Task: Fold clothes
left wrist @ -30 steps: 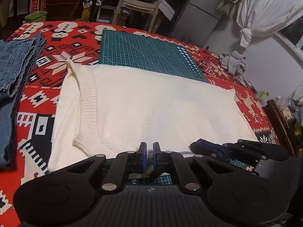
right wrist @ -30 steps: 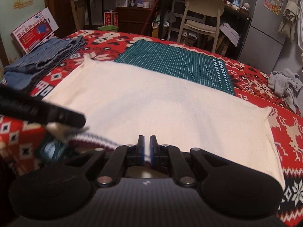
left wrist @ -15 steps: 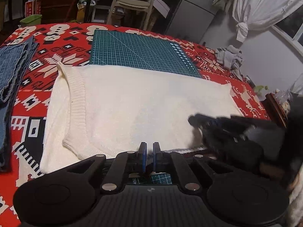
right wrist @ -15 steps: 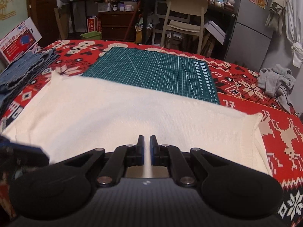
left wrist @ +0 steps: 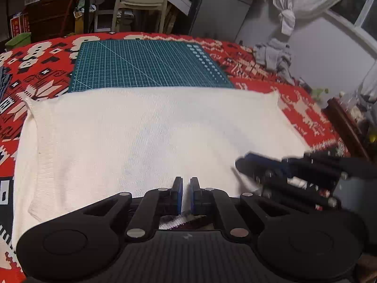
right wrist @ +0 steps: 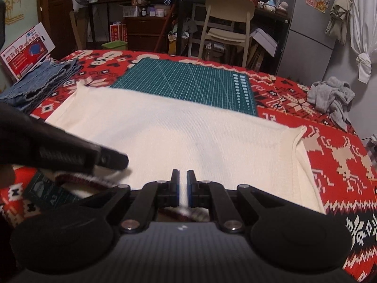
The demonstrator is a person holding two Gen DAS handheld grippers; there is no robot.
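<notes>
Red patterned cloth [right wrist: 341, 155] bears cutting mat [right wrist: 188, 82], jeans [right wrist: 40, 82], sweater [right wrist: 188, 136].

A green cutting mat [right wrist: 188, 82] lies on the red patterned cloth [right wrist: 329, 146].

both grippers sit low and side by side, the left gripper [left wrist: 186, 194] and right gripper [right wrist: 182, 187] each with fingers drawn nearly together, a narrow gap between the pads.
</notes>
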